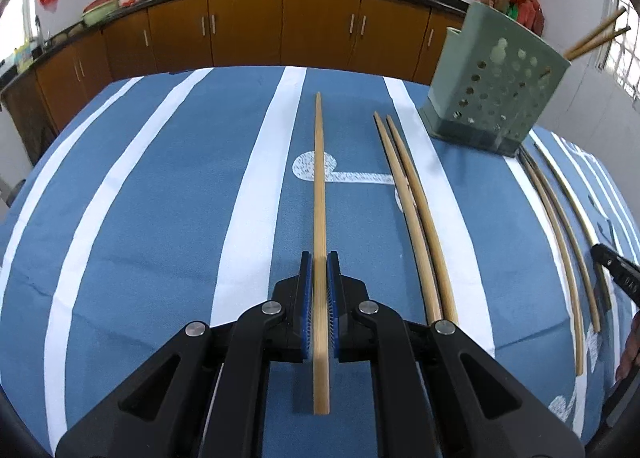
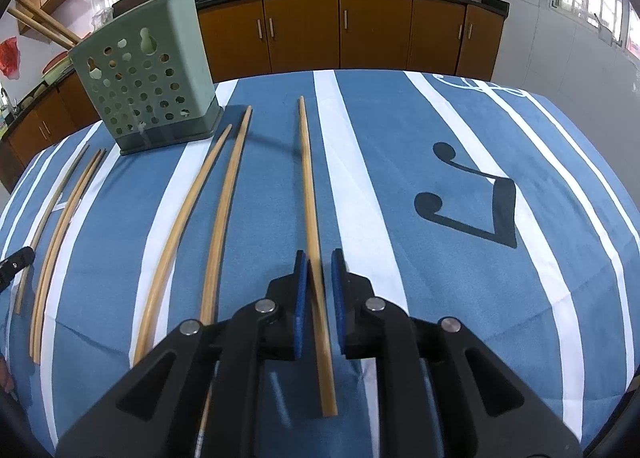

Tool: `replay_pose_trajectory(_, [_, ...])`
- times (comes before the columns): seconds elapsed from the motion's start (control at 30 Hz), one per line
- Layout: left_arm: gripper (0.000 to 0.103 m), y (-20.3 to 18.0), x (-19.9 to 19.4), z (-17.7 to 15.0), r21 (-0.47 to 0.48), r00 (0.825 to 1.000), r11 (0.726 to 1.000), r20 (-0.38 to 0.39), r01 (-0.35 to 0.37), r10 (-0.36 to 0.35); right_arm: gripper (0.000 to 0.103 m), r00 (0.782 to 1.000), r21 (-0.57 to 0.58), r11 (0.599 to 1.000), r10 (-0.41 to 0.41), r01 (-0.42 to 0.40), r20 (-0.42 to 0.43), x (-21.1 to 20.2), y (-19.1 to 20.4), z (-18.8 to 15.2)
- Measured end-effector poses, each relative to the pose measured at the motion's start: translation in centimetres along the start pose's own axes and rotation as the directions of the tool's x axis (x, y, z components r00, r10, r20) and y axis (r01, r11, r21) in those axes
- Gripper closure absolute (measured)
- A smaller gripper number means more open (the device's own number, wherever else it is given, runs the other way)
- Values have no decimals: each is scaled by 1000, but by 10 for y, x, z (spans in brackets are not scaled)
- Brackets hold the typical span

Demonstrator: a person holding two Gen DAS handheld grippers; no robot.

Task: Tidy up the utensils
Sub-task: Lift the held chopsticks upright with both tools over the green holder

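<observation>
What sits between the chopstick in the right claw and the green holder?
Two loose chopsticks lie on the cloth between the right claw, with its chopstick, and the green holder. They lie flat, so a lifted carry should likely pass above them. Nothing taller shows on that path.

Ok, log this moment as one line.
left hand-held gripper: straddling chopstick | right hand-held gripper: straddling chopstick, not clamped | holder: upright | stage: pickup
</observation>
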State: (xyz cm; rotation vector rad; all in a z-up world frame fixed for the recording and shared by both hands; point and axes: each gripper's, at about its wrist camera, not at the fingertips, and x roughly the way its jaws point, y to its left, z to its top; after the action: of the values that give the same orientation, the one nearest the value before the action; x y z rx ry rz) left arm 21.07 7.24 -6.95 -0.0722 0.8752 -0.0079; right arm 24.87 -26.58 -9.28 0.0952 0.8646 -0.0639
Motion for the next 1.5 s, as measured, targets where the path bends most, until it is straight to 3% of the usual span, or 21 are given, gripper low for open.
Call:
replay_pose_trajectory(0.27, [96,-4,-2,-2,32,1000,999,-7,-14,14,95,1000,-17,1000,3,-3,5,-5,0,0])
replay_pose_trajectory(0.5, [96,6,-30,8,7,999,999,35,37,-38,95,990,7,1000,22,-23,142,-52,-10,14])
replay_pose_trajectory(0.87, [96,11,-96,44,-23,972,995,215,101,-94,95,931,51,997,40,-63,363,-121,-19,42])
replay_pose_trajectory(1.0, [96,12,-110,52,-29,961,993,256,114,-103,95,919,55,996,42,-69,393,-131,-20,47])
replay_pose_trajectory(1.27, [96,9,-120,61,-17,955,992,271,128,-119,96,910,44,996,54,-78,411,-140,-17,54])
replay_pose_trajectory(1.37, [96,2,-132,67,17,947,989,284,150,-148,96,903,33,993,88,-113,421,-153,-14,65])
replay_pose_trajectory(1.5, [96,-12,-155,81,74,927,979,315,190,-204,96,877,-1,983,164,-183,452,-182,-8,86])
